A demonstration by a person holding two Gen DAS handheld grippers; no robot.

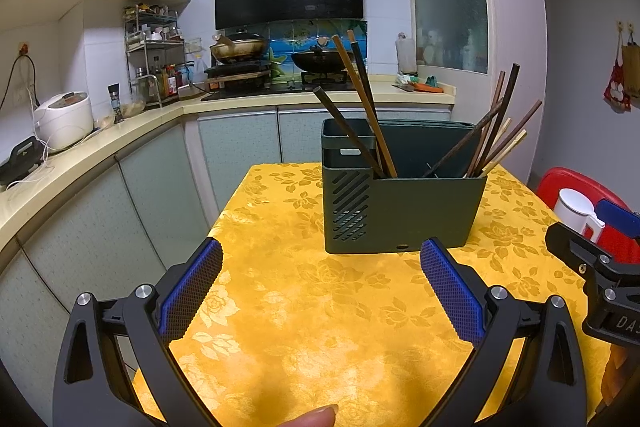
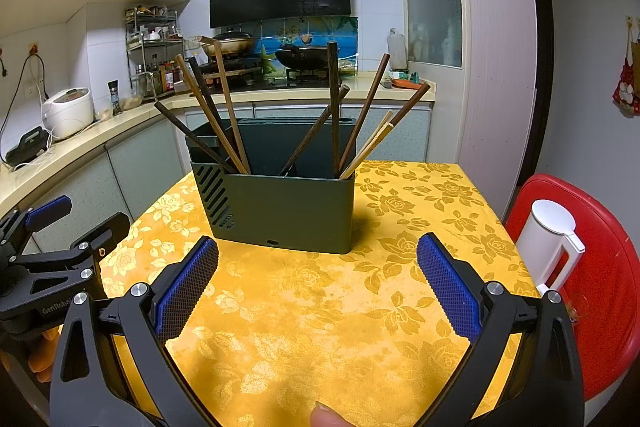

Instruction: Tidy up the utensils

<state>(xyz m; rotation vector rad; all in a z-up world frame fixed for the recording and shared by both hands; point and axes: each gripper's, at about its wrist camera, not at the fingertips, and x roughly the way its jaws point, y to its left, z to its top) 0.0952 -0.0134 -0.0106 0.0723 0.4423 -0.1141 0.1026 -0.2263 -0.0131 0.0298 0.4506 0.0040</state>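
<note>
- The dark green utensil holder [image 2: 284, 203] stands upright on the yellow flowered tablecloth [image 2: 320, 327], and every place below is told from it.
- Chopsticks [image 2: 224, 107] stand in it, leaning out in two fans: one bunch at its left end, a second bunch [image 2: 360, 123] at its right end, dark and pale sticks mixed.
- The left gripper [image 1: 320, 271] is spread wide and holds nothing; it hangs over the cloth just in front of the holder.
- The right gripper [image 2: 318, 265] is likewise spread and empty, in front of the holder and beside its fellow.
- Handling, as I judge it: the sticks are light, stiff and thin, likely smooth, so they may roll or swivel between the pads. Take one stick by its upper shaft, well above the holder's rim, where it stands clear of its neighbours.
- The holder looks like light plastic and may slide or tip if a stick drags.
- In the way: crossed sticks within each bunch. To the holder's right, off the table, a white jug [image 2: 548, 247] stands on a red stool [image 2: 600, 287].
</note>
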